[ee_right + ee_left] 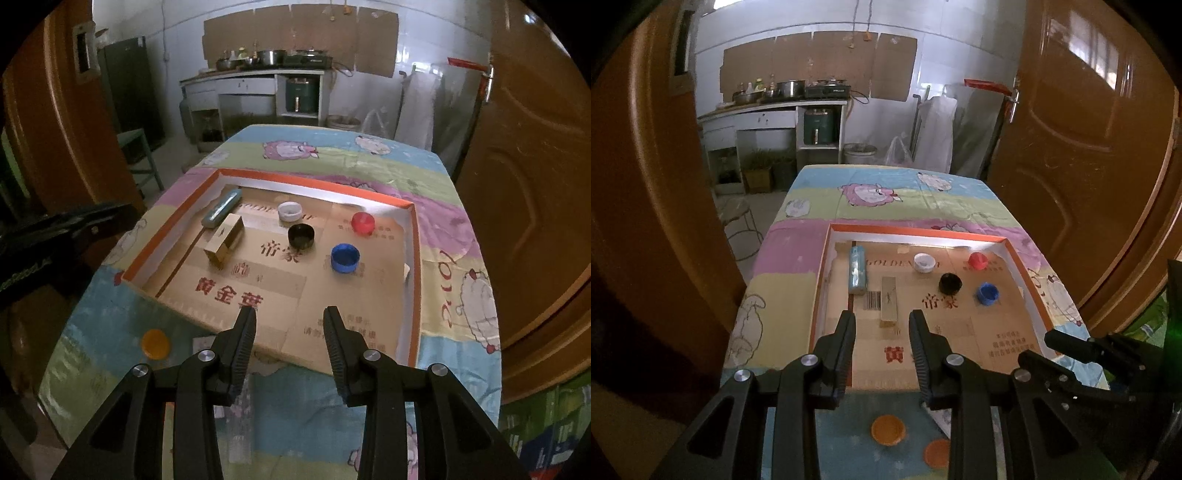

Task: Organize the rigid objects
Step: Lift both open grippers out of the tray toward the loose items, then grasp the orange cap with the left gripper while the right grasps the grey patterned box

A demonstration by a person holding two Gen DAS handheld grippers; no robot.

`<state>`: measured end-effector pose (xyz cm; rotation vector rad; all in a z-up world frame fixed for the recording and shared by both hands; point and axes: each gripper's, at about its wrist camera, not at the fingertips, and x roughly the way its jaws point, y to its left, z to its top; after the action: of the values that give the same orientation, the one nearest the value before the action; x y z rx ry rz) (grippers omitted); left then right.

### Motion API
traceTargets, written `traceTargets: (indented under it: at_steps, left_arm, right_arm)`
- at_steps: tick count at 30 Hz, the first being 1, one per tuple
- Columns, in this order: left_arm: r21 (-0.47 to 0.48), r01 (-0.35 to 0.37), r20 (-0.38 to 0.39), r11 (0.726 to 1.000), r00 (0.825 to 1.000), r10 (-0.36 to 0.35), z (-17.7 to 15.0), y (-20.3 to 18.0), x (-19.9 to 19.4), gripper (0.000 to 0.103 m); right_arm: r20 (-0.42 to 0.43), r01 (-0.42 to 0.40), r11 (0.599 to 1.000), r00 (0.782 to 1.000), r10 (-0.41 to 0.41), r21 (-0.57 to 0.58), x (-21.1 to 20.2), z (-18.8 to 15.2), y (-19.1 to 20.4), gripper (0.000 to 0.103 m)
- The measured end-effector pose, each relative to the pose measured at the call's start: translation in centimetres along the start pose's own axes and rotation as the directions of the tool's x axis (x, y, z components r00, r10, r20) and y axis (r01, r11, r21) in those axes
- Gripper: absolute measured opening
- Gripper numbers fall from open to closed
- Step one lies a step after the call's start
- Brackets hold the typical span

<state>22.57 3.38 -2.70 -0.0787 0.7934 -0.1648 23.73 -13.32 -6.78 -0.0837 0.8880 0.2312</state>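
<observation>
Both grippers hover with jaws partly open and nothing between them: the left gripper (882,317) and the right gripper (290,314) above the near edge of the shallow orange-rimmed cardboard tray (415,266). Inside lie a gold rectangular box (223,243), a pale blue bar (221,206), and white (290,211), black (301,236), red (362,222) and blue (344,257) bottle caps. An orange cap (156,344) sits on the patterned tablecloth (458,236) outside the tray.

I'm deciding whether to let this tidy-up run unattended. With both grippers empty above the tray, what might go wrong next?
1. The orange cap lies on the cloth outside the tray, partly under the left gripper; it may get missed or pushed away.
2. The black cap, white cap and blue cap sit close together; reaching one could knock another.
3. The gold box stands near the blue bar; open fingers might bump both.
</observation>
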Motion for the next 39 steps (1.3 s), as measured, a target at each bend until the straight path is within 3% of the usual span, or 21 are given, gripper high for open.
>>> traceTargets:
  at_steps: [24, 39]
  left_arm:
    - [-0.027, 0.03, -0.043, 0.999, 0.999, -0.031, -7.9, 0.7, -0.4, 0.03]
    - [-0.032, 0.04, -0.063, 0.999, 0.997, -0.042, -9.5, 1.0, 0.4, 0.03]
  right_arm:
    - [-0.059, -0.073, 0.997, 0.996, 0.074, 0.012, -0.2, -7.4, 1.5, 0.039]
    - [-0.087, -0.071, 0.997, 0.994, 0.069, -0.014, 1.3, -8.1, 2.6, 0.035]
